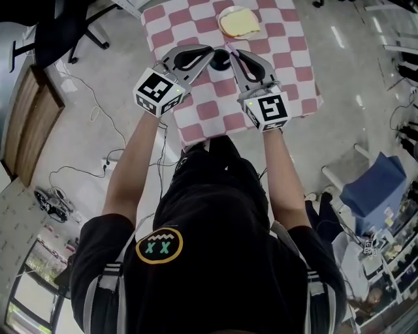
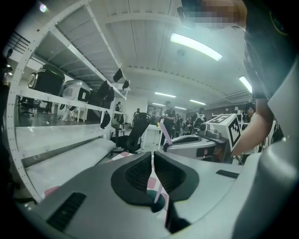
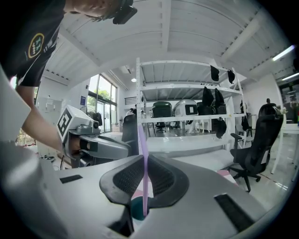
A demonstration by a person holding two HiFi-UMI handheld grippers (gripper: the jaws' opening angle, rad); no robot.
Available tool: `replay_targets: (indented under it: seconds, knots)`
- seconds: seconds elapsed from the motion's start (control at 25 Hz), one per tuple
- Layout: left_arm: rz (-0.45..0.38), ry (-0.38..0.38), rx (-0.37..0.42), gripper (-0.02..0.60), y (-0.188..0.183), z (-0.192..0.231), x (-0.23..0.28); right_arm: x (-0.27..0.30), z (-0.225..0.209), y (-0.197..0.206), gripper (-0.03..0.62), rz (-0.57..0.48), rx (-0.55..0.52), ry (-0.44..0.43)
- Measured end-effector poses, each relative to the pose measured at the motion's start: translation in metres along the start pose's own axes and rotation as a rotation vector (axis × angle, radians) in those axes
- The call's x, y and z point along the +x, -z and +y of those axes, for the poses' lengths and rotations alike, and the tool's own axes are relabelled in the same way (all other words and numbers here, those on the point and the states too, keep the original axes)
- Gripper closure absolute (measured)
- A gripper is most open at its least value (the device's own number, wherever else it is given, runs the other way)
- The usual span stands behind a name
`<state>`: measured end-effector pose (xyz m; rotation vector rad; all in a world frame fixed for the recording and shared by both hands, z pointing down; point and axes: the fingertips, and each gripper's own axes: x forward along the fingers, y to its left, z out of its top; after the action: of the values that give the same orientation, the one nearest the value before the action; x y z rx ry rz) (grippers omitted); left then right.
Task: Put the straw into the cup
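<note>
Straw (image 3: 145, 182), pale purple and upright, is pinched between the closed jaws of the right gripper (image 3: 143, 158). Its lower end is at the mouth of the teal cup (image 3: 135, 208), though whether it has gone inside I can't tell. The cup stands on the pink-and-white checked table (image 1: 290, 72), between the two gripper tips. The left gripper (image 2: 153, 156) has its jaws pressed together just beside the cup. A plate (image 1: 221, 16) lies well apart, further back.
</note>
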<state>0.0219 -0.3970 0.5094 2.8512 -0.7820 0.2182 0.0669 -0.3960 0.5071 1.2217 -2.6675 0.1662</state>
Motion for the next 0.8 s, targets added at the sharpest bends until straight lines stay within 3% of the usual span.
replay_targets:
  seconds: [0.8]
  knots:
    - [0.061,-0.02,-0.06,0.549,0.054,0.006,0.021,0.022,-0.005,0.062,0.546,0.066,0.02,-0.006]
